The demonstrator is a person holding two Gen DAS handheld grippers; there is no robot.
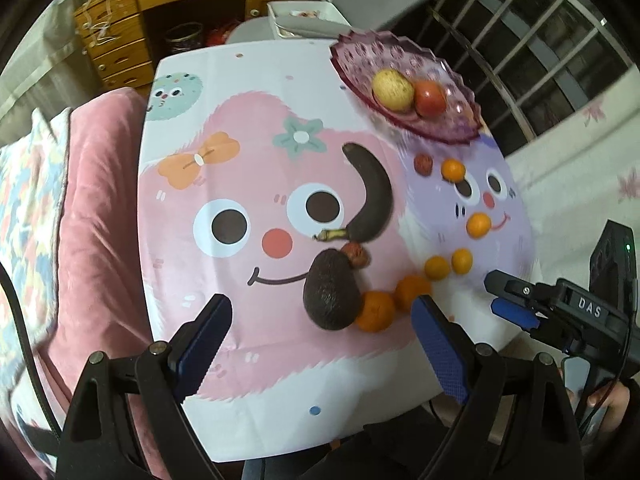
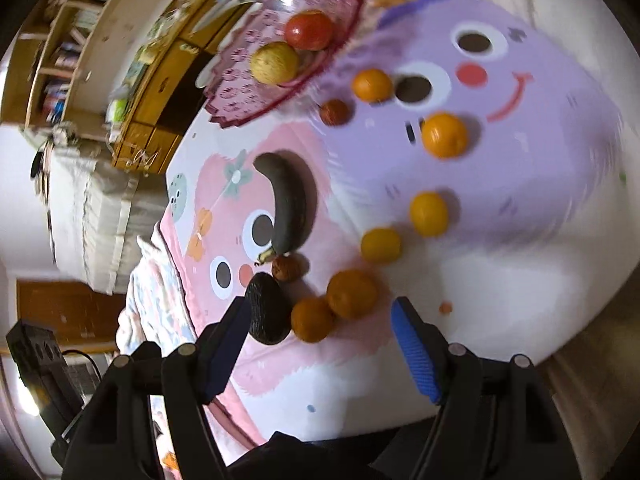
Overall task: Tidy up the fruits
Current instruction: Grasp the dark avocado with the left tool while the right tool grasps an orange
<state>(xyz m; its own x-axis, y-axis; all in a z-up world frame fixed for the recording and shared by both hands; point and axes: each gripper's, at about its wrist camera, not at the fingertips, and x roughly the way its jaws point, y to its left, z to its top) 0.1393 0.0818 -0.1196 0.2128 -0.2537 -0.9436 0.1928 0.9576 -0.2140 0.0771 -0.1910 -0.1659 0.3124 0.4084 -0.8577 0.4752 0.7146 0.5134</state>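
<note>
Both held open, empty: left gripper (image 1: 322, 314) over avocado (image 1: 331, 290); right gripper (image 2: 320, 314) above two touching oranges (image 2: 352, 294). In purple glass bowl (image 1: 360, 56): tomato (image 1: 430, 98), yellow fruit (image 1: 393, 89).

The desk (image 1: 280, 380) wears a cartoon-printed cloth (image 1: 224, 128) with a pink face and a purple one. Just ahead of the left tongs (image 1: 320, 334) lies a dark avocado (image 1: 330, 290), touching an orange (image 1: 375, 312) with a second orange (image 1: 412, 290) beside it. Beyond the avocado sit a small reddish-brown fruit (image 1: 357, 255) and a blackened banana (image 1: 370, 196). Farther off, toward the right tongs' (image 2: 318, 344) far side, four small oranges and another brown fruit (image 1: 423, 164) are scattered, and a purple glass dish (image 1: 360, 60) stands farthest away.
</note>
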